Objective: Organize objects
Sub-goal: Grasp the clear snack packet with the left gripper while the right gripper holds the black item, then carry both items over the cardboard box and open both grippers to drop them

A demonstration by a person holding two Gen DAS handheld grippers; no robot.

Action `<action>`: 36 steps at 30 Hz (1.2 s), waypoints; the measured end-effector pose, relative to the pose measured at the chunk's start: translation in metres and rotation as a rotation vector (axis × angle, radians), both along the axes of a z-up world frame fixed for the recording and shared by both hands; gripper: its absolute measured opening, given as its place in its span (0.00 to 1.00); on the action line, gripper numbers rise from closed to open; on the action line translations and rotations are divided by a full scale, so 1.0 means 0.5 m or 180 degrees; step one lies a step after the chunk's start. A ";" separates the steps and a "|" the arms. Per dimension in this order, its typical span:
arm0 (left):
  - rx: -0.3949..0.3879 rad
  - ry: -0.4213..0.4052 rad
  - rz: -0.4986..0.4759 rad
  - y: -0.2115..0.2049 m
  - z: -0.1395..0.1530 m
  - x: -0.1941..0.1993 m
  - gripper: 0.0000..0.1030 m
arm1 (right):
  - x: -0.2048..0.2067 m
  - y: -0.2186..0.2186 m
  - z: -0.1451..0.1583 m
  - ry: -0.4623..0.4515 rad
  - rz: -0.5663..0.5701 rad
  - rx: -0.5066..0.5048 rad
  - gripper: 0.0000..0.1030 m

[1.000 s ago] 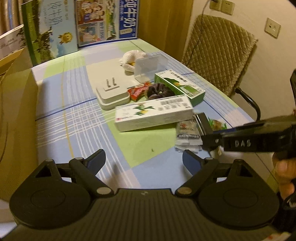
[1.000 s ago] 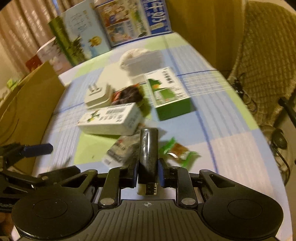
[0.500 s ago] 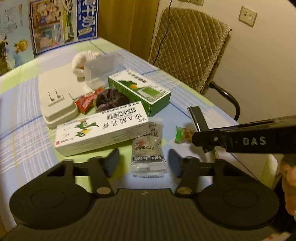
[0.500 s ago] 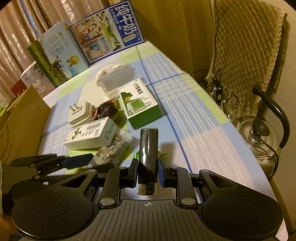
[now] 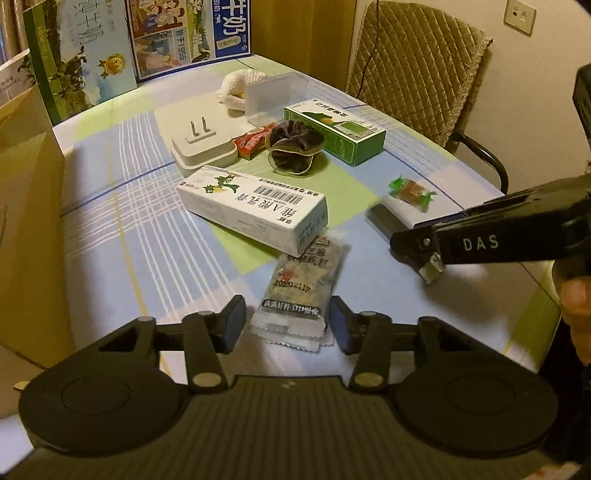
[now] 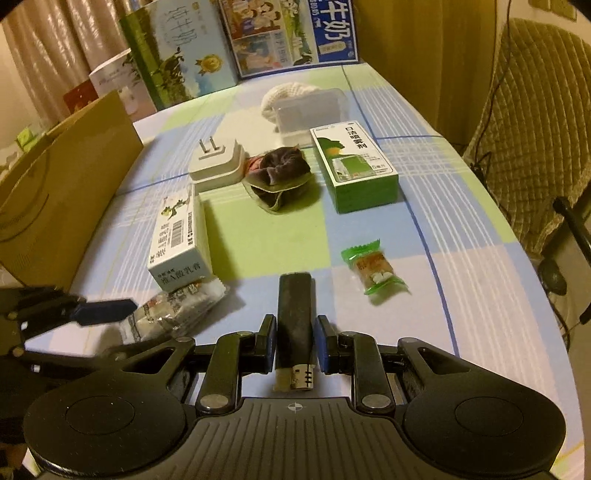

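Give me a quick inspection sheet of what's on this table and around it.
Surface: checked tablecloth, flat.
Job's things: snack packet; black lighter; candy; white box; green box.
Clutter: plug adapter, scrunchie, clear container.
Grippers: left gripper open, straddling packet; right gripper flanks lighter, grip unclear.
Cables: cord down chair back.
Surroundings: chair, milk cartons, cardboard box.

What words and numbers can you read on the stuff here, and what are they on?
"DAS": black right hand-held gripper
"20251211F": clear snack packet
"口洁喷雾剂": green and white box
"牛奶": blue carton at the table's back
White box with barcode: print too blurred.
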State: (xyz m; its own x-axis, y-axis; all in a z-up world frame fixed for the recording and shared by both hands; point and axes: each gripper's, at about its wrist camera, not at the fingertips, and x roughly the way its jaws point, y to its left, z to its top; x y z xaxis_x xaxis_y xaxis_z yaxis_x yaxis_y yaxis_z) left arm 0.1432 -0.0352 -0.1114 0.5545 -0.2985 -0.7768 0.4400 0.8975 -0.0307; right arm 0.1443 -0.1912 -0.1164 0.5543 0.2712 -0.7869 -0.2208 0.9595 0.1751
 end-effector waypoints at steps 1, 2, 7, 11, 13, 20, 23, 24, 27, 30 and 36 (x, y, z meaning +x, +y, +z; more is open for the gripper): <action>-0.0018 0.0004 -0.0019 -0.003 -0.002 0.007 0.43 | 0.000 -0.002 -0.001 -0.0002 -0.0010 0.0004 0.19; -0.0026 -0.0002 -0.0048 -0.006 -0.005 0.011 0.43 | 0.001 -0.002 0.000 -0.0002 -0.0017 0.0002 0.19; 0.0036 -0.0056 -0.0237 -0.037 -0.018 0.035 0.43 | 0.004 0.005 -0.002 -0.0040 0.0010 -0.0067 0.19; 0.0068 0.0021 -0.0261 -0.044 -0.011 0.028 0.31 | 0.002 0.015 -0.006 -0.0110 0.0078 -0.0193 0.19; 0.0085 0.0039 -0.0281 -0.042 -0.010 0.010 0.31 | 0.000 0.023 -0.008 -0.0143 0.0118 -0.0267 0.19; 0.0049 0.0088 -0.0209 -0.031 0.003 -0.041 0.30 | -0.009 0.007 0.008 -0.0183 -0.0029 -0.0197 0.18; 0.0029 0.0064 -0.0183 -0.031 0.015 -0.056 0.30 | -0.024 0.009 0.029 -0.0220 -0.0032 -0.0155 0.18; 0.0015 0.0062 -0.0165 -0.030 0.019 -0.059 0.30 | -0.029 0.010 0.038 -0.0235 -0.0028 -0.0143 0.18; -0.0011 0.0053 -0.0048 -0.023 0.032 -0.061 0.30 | -0.041 0.009 0.058 -0.0247 -0.0057 -0.0073 0.18; -0.0080 0.0014 0.0093 -0.012 0.054 -0.065 0.31 | -0.051 0.015 0.087 -0.0313 -0.0059 -0.0038 0.18; -0.0083 -0.0161 0.0208 0.018 0.124 -0.066 0.31 | -0.058 0.067 0.177 -0.0547 0.0122 0.0115 0.18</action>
